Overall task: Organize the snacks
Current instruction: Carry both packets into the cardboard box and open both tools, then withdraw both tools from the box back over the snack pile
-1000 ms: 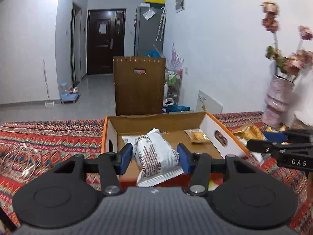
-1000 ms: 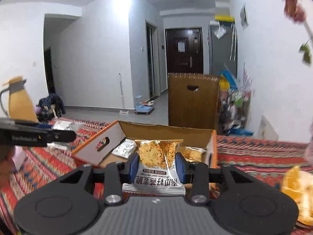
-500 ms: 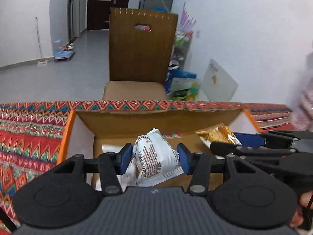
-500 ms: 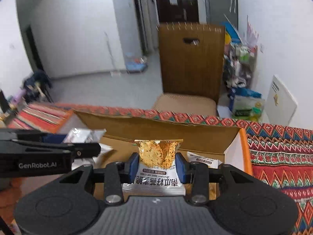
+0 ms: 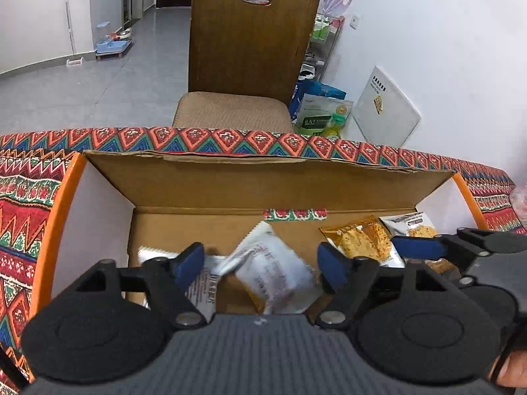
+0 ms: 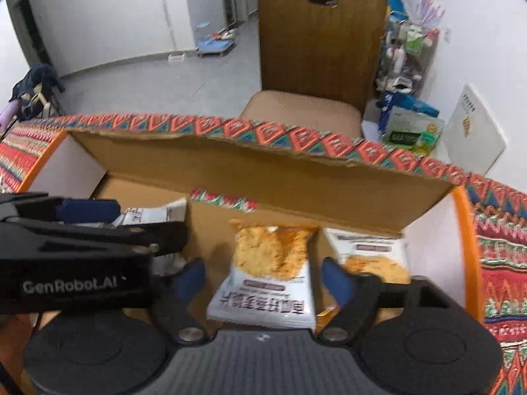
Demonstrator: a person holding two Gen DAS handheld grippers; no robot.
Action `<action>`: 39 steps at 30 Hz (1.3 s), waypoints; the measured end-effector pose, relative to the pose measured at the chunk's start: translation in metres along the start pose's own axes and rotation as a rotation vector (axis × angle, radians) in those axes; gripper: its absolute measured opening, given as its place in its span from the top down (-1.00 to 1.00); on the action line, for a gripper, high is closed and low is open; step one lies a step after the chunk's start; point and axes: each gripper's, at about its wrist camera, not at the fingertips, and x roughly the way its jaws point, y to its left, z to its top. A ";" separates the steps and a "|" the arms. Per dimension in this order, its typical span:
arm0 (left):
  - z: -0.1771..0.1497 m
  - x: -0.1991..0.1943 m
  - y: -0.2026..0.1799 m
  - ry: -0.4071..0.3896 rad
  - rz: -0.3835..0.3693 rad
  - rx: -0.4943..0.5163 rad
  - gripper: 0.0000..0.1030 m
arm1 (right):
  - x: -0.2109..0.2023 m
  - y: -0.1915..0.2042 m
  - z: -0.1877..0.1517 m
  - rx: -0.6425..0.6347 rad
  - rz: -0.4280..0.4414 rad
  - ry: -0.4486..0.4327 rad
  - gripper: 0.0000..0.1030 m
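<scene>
While both tongs hang over the open cardboard box (image 5: 270, 191) on the worktop's patterned cloth (image 5: 29, 197), the step in hand looks like the drop: each packet is being let go into the box. On the left tongs (image 5: 260, 265) the jaws are opening, spread wide with clear gaps on both sides of the white snack packet (image 5: 273, 276), which tilts and blurs between the blue pads (image 5: 189, 263) without touching either, apparently falling toward the box floor beside another white packet (image 5: 204, 291) already lying there. On the right tongs (image 6: 263, 276) the jaws are likewise opening; the cracker packet (image 6: 268, 276) sits between them, free of the pads, over the right part of the box next to a similar packet (image 6: 372, 253) by the right wall. In the left view, two more cracker packets (image 5: 365, 240) lie at the box's far right. By my judgement, the next move calls for lifting both tongs straight up and clear of the box walls without snagging the dropped packets, then reaching for any snacks left outside; none are visible from these views.
</scene>
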 end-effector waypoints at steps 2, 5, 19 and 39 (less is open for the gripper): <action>-0.003 -0.005 -0.001 -0.017 0.011 0.008 -0.68 | -0.001 0.005 0.000 -0.016 -0.017 -0.008 -0.53; -0.002 -0.015 -0.008 -0.041 0.021 0.022 -0.75 | -0.009 0.006 0.002 -0.035 -0.034 -0.028 -0.54; -0.012 -0.162 -0.013 -0.184 0.017 0.038 -0.92 | -0.150 0.011 -0.011 -0.051 -0.034 -0.217 -0.63; -0.206 -0.381 -0.043 -0.515 0.033 0.160 -1.00 | -0.355 0.038 -0.204 -0.073 0.054 -0.523 -0.84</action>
